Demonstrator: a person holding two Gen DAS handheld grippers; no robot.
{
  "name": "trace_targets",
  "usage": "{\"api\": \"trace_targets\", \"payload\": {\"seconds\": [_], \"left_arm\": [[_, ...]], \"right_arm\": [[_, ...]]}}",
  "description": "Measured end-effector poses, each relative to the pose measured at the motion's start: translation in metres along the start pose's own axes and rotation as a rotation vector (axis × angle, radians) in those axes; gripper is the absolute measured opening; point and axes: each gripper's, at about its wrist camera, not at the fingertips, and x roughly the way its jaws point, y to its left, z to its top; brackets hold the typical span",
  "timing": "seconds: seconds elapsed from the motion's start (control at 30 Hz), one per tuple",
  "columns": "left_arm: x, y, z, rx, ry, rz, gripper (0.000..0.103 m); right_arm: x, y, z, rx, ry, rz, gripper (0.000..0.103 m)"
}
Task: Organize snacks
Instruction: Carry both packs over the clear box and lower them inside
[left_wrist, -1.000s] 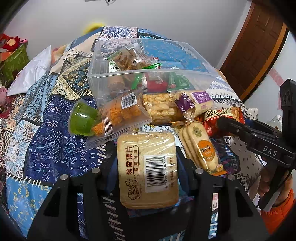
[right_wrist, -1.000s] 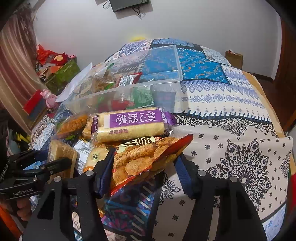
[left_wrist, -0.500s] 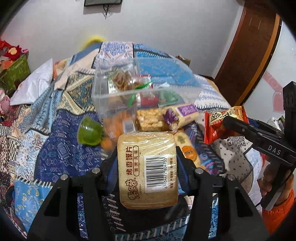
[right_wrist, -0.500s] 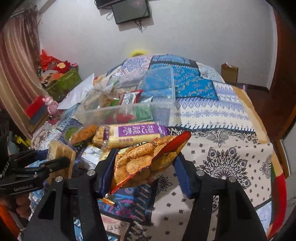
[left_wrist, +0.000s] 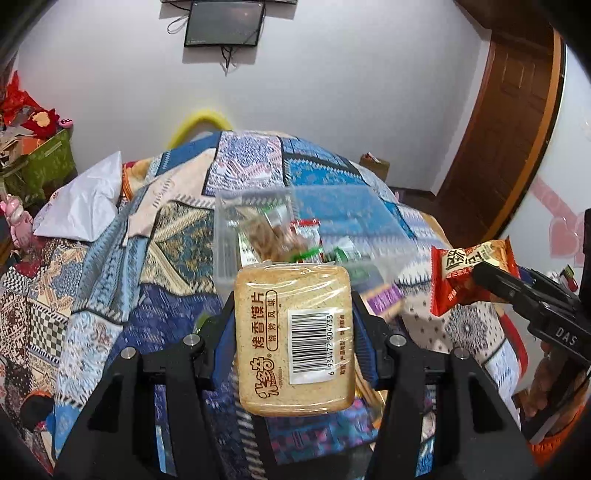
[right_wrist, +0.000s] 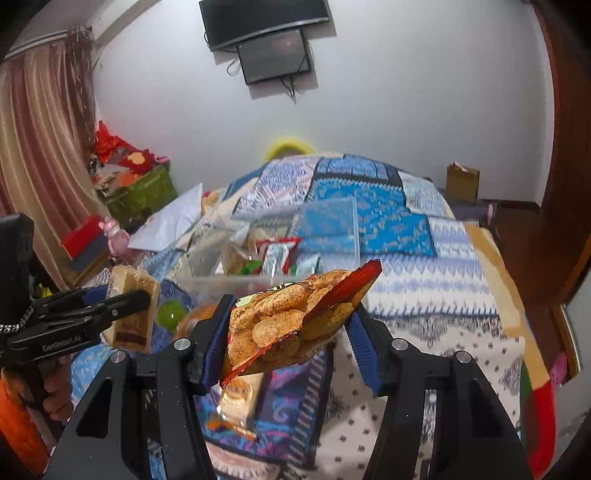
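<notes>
I hold the left gripper (left_wrist: 293, 334) above the bed (left_wrist: 110, 258); its jaws pinch a tan packet of toasted bread slices (left_wrist: 293, 336) by its two long sides, barcode face toward the camera. I hold the right gripper (right_wrist: 290, 334) beside it; its jaws pinch a red bag of round crackers (right_wrist: 291, 317), tilted, with one corner pointing up to the right. Both packets hang clear of the patchwork quilt (right_wrist: 424, 258). The clear plastic bin (left_wrist: 258, 229) sits on the quilt beyond both grippers, with several wrapped snacks inside. More snacks lie on the quilt before the bin: a green jelly cup (right_wrist: 171, 315) and a wrapped biscuit pack (right_wrist: 236, 398) under the right gripper.
</notes>
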Motion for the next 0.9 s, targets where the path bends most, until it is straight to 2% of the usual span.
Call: {"api": "trace_targets", "payload": {"seconds": [0.2,0.5,0.7,0.9], "left_arm": [[0.018,0.01,0.024,-0.021,-0.014,0.011,0.054],[0.064,0.026,0.047,-0.026,0.011,0.051,0.054],[0.098,0.041,0.052,-0.049,0.046,0.077,0.054],[0.12,0.047,0.056,-0.075,0.063,0.062,0.054]], "right_arm": [[0.015,0.002,0.018,-0.006,-0.028,0.006,0.055],[0.05,0.002,0.037,0.015,-0.027,0.04,0.055],[0.081,0.001,0.042,0.029,0.006,0.045,0.055],[0.121,-0.003,0.041,0.05,0.084,0.048,0.055]]}}
